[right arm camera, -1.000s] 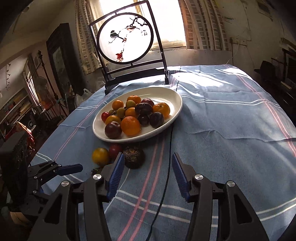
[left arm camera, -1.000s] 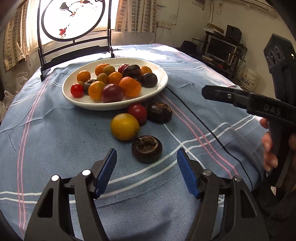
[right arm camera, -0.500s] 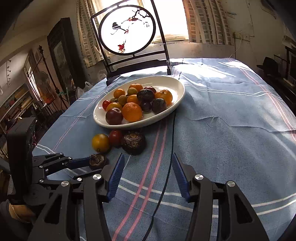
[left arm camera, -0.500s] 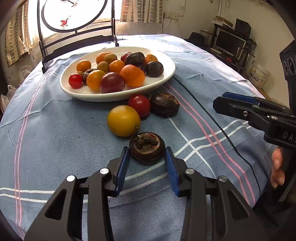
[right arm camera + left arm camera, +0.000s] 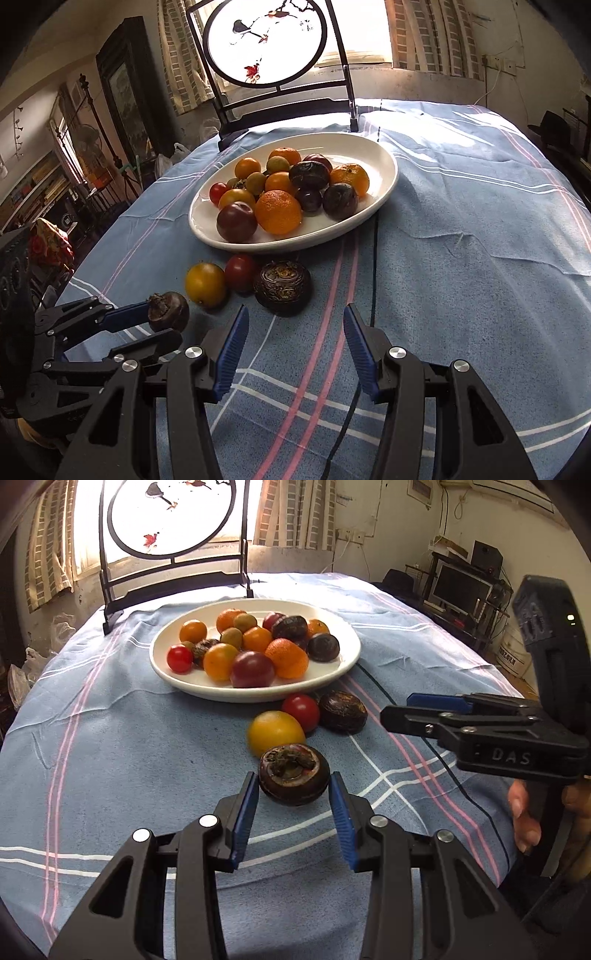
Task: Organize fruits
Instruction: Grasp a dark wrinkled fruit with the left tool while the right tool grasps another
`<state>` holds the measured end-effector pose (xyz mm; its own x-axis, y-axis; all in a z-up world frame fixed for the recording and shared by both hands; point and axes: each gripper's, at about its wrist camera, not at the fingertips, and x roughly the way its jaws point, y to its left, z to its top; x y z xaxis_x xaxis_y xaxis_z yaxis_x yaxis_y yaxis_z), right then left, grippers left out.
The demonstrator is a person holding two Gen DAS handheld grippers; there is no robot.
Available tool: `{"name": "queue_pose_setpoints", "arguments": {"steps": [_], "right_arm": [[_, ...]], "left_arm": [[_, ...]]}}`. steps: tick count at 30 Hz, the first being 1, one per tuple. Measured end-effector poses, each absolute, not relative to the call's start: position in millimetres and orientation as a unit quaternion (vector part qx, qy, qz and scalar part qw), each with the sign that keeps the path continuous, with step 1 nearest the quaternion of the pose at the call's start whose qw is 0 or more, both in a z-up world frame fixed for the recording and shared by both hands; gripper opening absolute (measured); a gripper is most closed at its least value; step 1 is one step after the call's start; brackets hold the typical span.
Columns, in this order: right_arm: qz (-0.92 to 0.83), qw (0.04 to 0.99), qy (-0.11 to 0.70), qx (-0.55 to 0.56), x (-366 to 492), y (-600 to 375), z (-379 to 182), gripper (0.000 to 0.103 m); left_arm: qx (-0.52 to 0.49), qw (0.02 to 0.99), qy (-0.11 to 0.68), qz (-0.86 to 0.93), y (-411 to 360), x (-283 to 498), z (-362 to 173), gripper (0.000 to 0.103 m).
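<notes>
Blue striped tablecloth [image 5: 122, 746]: your left gripper [image 5: 293, 801] pinches near dark fruit [image 5: 293, 774]; right gripper [image 5: 291, 339] wide, empty. Next, lift to white plate [image 5: 343, 666].

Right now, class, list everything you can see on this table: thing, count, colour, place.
tablecloth: one, blue, pink and white stripes
plate: one, white, middle of the tablecloth
piled fruit: about fifteen, orange, red, green, dark purple, on the plate
yellow fruit: one, cloth, before the plate
red tomato: one, beside the yellow fruit
dark brown fruit: one, beside the tomato
cable: one, black, across the cloth
round screen: one, black frame, far edge
held fruit: one, dark brown, in left gripper
left gripper: black and blue, shut
right gripper: black and blue, open
</notes>
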<state>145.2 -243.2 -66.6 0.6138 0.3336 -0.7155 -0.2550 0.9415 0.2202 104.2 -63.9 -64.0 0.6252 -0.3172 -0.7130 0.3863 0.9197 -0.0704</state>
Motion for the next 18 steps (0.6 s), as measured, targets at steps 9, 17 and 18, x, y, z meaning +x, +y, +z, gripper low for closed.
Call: {"name": "queue_pose_setpoints", "arguments": {"steps": [9, 17, 18], "right_arm": [[0.178, 0.869, 0.458, 0.05, 190, -221, -85, 0.053], [0.195, 0.883, 0.425, 0.041, 168, -219, -72, 0.042], [0.198, 0.886, 0.418, 0.04, 163, -221, -68, 0.042]], "left_arm": [[0.019, 0.914, 0.366, -0.173, -24, 96, -46, 0.038], [0.017, 0.912, 0.373, -0.167, -18, 100, -54, 0.038], [0.017, 0.912, 0.374, -0.168, -18, 100, -55, 0.038]]}}
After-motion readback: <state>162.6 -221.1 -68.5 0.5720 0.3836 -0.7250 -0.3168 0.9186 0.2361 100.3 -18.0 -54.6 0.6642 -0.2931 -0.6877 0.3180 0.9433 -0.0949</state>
